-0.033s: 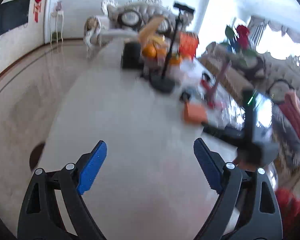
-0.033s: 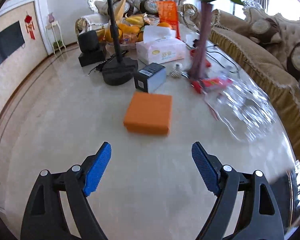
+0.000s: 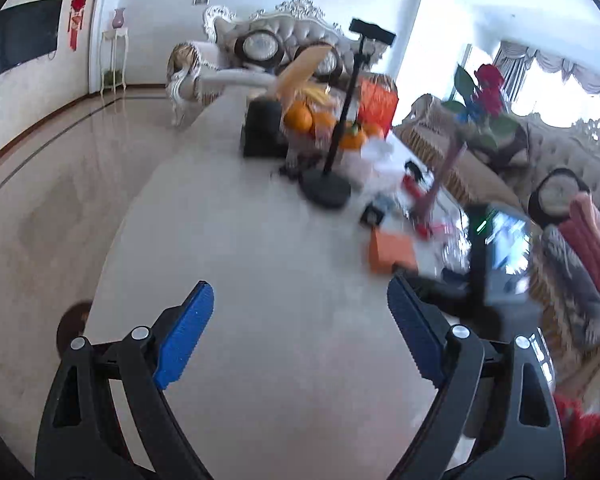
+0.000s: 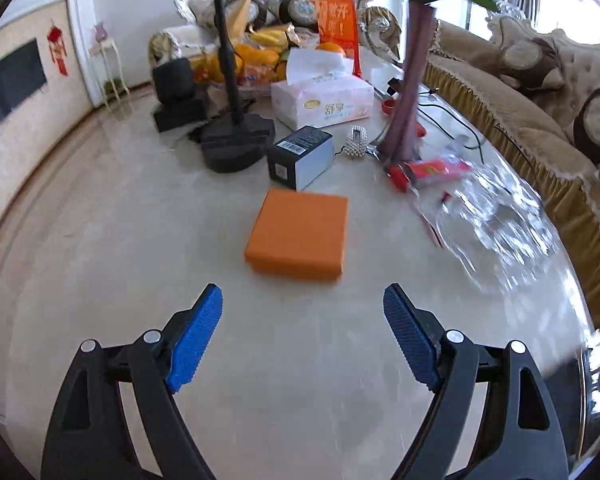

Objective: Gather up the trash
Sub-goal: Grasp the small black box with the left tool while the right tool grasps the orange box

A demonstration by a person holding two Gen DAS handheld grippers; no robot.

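My right gripper point(image 4: 303, 312) hovers over the marble table point(image 4: 140, 280); its jaws are opening and nothing is between them. Just ahead of it lies a flat orange box point(image 4: 298, 236). To the right, a crumpled clear plastic bag point(image 4: 496, 216) is blurred, with a red wrapper point(image 4: 428, 170) at its far end. My left gripper point(image 3: 300, 300) stands open and empty over bare tabletop. In the left wrist view the orange box point(image 3: 392, 254) is ahead to the right, and the other hand-held gripper's dark body point(image 3: 476, 280) shows as a blur beside it.
A small black and grey box point(image 4: 300, 156), a tissue box point(image 4: 322, 100), a black stand on a round base point(image 4: 236, 144), a purple vase point(image 4: 408, 92), a fruit bowl point(image 4: 256, 60) and cables crowd the far table. A sofa point(image 4: 540, 128) runs along the right edge.
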